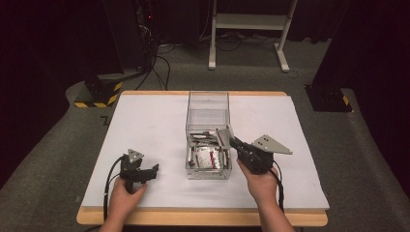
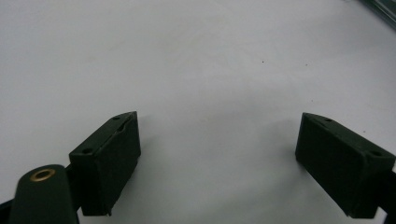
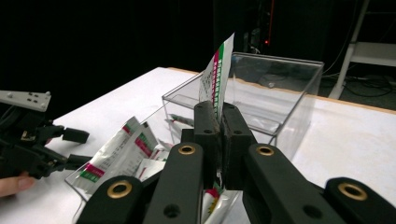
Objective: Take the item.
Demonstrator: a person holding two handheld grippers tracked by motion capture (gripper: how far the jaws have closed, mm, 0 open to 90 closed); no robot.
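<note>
We are holding a gripper in each hand over a white table (image 1: 145, 116), and between them is standing a clear plastic box (image 1: 208, 113) with a heap of small packets (image 1: 207, 153) lying in its near end. Our right gripper (image 3: 221, 123) is pressing its two jaws tight together on one packet (image 3: 217, 77), a white sachet with a green and magenta stripe down its edge; the sachet is sticking up out of the jaws, nearly upright and slightly tilted, above the open box. In the high view that right gripper (image 1: 235, 142) is hanging at the box's right near corner, its tips reaching in over the rim, with our right hand (image 1: 261, 181) gripping the handle behind it. The remaining packets are lying loosely piled against one another and against the box's walls. Our left gripper (image 1: 151, 171) is sitting well apart from the box, low over the bare table on the left, and its jaws are standing wide with only white tabletop (image 2: 210, 93) between them. Our left hand (image 1: 123, 195) is resting near the table's front edge.
</note>
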